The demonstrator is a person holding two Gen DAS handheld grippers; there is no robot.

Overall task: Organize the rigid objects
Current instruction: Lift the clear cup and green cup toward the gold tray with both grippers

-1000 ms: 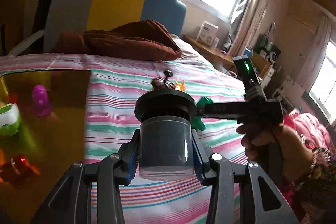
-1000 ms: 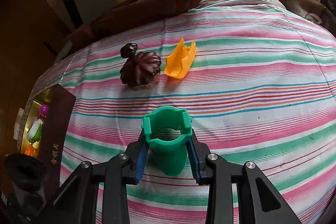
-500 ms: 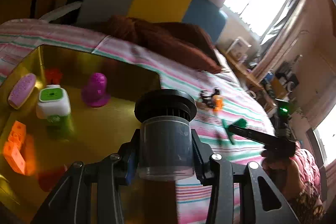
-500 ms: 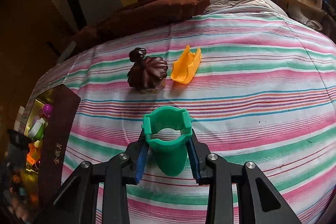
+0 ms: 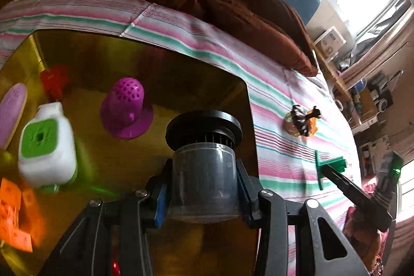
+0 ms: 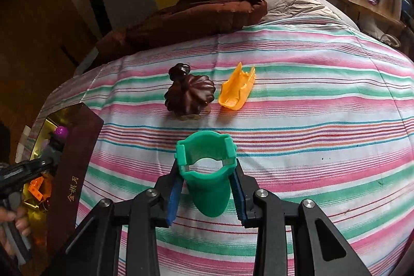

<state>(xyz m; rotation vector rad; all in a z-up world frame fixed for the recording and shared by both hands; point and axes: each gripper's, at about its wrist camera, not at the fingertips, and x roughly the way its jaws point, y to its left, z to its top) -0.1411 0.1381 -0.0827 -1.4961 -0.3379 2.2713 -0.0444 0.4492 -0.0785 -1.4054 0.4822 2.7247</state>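
Left wrist view: my left gripper point(image 5: 204, 188) clamped the grey canister point(image 5: 204, 180) over the gold box point(image 5: 181, 74), purple toy point(image 5: 126, 107) at ten o'clock; my right gripper point(image 6: 207, 188) pinched the green cup point(image 6: 207, 172), brown pumpkin point(image 6: 190, 95) at twelve.

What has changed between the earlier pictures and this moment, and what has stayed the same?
The left claw, shut on the grey canister, swung from above the striped bedspread to over the gold box. Nothing was released or newly taken. The right claw stayed put, gripping the green cup; the dark pumpkin and orange piece lie unmoved.
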